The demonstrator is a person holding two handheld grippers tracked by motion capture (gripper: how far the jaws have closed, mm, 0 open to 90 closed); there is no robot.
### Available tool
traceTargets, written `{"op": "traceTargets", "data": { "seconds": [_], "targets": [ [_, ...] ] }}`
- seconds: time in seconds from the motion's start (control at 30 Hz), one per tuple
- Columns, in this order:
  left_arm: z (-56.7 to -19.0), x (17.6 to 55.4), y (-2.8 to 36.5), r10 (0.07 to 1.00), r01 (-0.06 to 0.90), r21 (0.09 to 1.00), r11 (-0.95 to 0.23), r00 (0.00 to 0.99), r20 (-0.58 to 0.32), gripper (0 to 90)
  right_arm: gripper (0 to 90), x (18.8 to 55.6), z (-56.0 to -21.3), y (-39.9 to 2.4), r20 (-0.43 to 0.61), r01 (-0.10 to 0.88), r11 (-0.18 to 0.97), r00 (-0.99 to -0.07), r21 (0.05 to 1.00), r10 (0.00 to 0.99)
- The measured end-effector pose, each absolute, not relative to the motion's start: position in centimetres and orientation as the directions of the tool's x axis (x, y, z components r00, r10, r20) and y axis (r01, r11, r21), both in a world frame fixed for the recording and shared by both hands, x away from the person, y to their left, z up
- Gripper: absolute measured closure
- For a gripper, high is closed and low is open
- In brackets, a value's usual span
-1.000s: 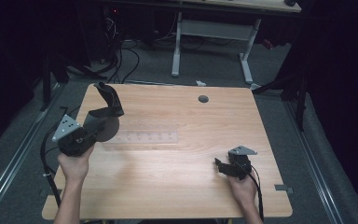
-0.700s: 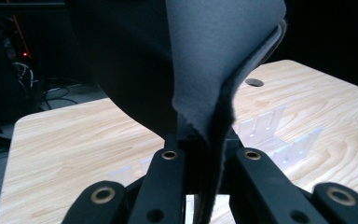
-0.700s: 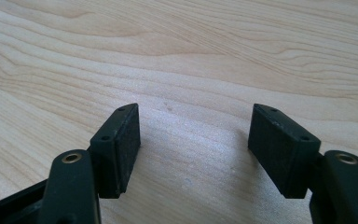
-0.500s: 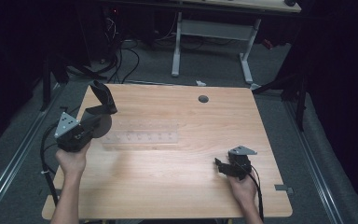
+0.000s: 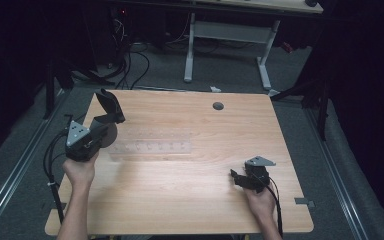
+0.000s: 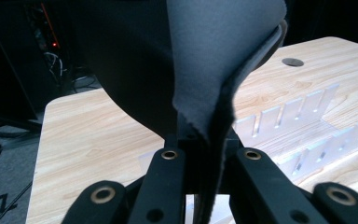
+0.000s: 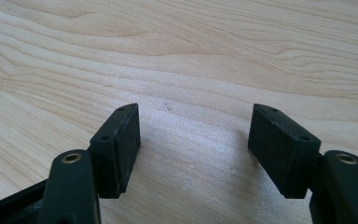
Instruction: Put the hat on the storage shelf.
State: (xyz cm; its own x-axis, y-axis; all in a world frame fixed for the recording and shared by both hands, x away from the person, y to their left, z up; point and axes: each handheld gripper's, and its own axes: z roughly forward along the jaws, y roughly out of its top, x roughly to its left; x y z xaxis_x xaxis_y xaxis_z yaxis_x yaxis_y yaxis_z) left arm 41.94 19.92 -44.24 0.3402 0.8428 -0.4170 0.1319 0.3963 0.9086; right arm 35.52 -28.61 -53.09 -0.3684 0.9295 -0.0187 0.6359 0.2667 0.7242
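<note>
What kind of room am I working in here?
Probably a lab or workshop rig, not a home. A bare wooden table stands on grey floor in a dark room, with loose cables and a white desk frame behind it. A clear slotted rack lies on the table.

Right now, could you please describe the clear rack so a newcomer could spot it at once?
On the wooden table, look left of centre, beside the left gripper and its dark cloth. The clear rack lies there, a long see-through strip with slotted dividers, nearly invisible against the wood.
</note>
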Motion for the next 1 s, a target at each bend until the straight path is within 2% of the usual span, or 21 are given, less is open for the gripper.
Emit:
{"op": "traceTargets", "data": {
  "seconds": [0.63,1.0],
  "targets": [
    [-45.4,42.8,19.2,0.856,0.103,0.917,0.385,0.332,-0.396,86.0,34.1,35.5,-53.1,-28.6,-0.018,0.637,0.267,-0.369,0.723,0.929],
    [-45.5,43.1,18.9,0.853,0.106,0.903,0.417,0.297,-0.429,86.0,34.0,35.5,-53.1,-28.6,-0.02,0.636,0.269,-0.37,0.723,0.929]
  ]
}}
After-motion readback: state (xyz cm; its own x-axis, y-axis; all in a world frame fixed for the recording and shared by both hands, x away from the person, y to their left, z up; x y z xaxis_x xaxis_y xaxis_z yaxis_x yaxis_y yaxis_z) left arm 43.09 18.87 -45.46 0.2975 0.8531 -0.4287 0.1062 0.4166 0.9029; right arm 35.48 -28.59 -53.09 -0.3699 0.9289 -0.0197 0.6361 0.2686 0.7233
